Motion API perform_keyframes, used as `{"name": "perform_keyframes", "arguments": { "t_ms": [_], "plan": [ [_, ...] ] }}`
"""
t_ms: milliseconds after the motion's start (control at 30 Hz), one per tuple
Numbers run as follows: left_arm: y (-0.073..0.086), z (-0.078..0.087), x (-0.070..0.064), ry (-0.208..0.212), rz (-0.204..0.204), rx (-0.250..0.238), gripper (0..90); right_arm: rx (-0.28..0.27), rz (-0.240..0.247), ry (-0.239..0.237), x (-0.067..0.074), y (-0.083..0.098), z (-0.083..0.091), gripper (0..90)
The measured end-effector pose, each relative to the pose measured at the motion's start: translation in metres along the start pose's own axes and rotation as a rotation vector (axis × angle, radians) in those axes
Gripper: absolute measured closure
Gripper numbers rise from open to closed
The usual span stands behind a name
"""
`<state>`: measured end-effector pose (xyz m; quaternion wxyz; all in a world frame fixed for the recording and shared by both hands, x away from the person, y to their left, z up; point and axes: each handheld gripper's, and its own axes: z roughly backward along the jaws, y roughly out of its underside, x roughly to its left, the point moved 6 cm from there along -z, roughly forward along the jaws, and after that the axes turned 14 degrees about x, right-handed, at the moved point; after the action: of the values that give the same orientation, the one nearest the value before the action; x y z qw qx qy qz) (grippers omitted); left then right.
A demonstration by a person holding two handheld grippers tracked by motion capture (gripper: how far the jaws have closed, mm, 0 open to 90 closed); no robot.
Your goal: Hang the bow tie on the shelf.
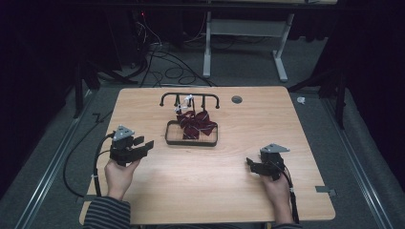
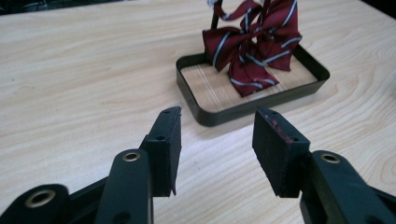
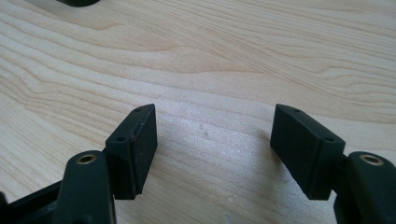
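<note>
Hanging from a black rack with its lower folds resting in a shallow dark tray at the middle of the table, the maroon striped bow tie looked light, soft and floppy, apt to slump and snag rather than slip. The knot at its centre seemed the firmest place to pinch. The left gripper pointed at the tray, jaws apart and empty; the right gripper rested well apart, jaws wide and empty
</note>
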<state>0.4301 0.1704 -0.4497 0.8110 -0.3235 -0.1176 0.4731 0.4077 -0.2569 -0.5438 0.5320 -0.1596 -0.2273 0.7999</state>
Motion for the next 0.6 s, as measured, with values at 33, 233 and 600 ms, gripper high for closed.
{"name": "perform_keyframes", "arguments": {
  "t_ms": [33,233,600],
  "plan": [
    [0.001,-0.001,0.0,0.002,0.004,0.003,52.6,0.0,0.0,0.0,0.0,0.0,0.0,33.2],
    [0.011,-0.006,0.0,0.011,0.018,0.019,52.6,0.0,0.001,-0.001,0.0,0.0,0.0,33.2],
    [0.023,-0.018,-0.001,0.024,0.028,0.053,52.2,-0.001,0.001,0.0,0.0,0.0,0.0,33.2]
  ]
}}
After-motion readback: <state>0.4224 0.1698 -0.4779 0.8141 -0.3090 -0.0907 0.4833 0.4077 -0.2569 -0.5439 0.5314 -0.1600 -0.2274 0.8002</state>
